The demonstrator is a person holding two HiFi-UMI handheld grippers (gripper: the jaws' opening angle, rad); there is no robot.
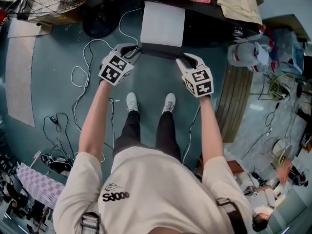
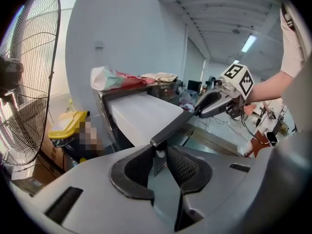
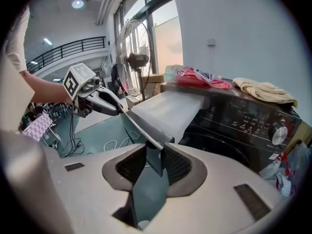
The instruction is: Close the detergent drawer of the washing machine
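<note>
Far left, a large wire fan [image 1: 48, 1] stands by the teal floor [image 1: 58, 96], where pale cables [image 1: 80, 74] loop about. Next comes the left gripper [image 1: 132, 50], held out at arm's length and angled downward; in the left gripper view its fingers [image 2: 187, 167] stand partly closed around the left end of the dark front panel [image 2: 170, 129] of the detergent drawer [image 2: 141, 116] and grip that corner between the pads. The drawer itself, a wide white tray, is pulled well out of the washing machine [image 1: 209, 21] toward the person, whose white shoes [image 1: 131, 101] stand on the floor just below it in the head view. The panel runs as a dark bar across the drawer's near edge, from one gripper to the other. At its right end sits the right gripper [image 1: 183, 58]. In the right gripper view its fingers [image 3: 178, 165] are likewise about half closed, with the panel's end clamped between the ribbed pads. Further right is the dark body of the machine with its control dial, and on its top lie a colourful packet [image 3: 195, 75] and a folded yellowish towel [image 3: 263, 91].
</note>
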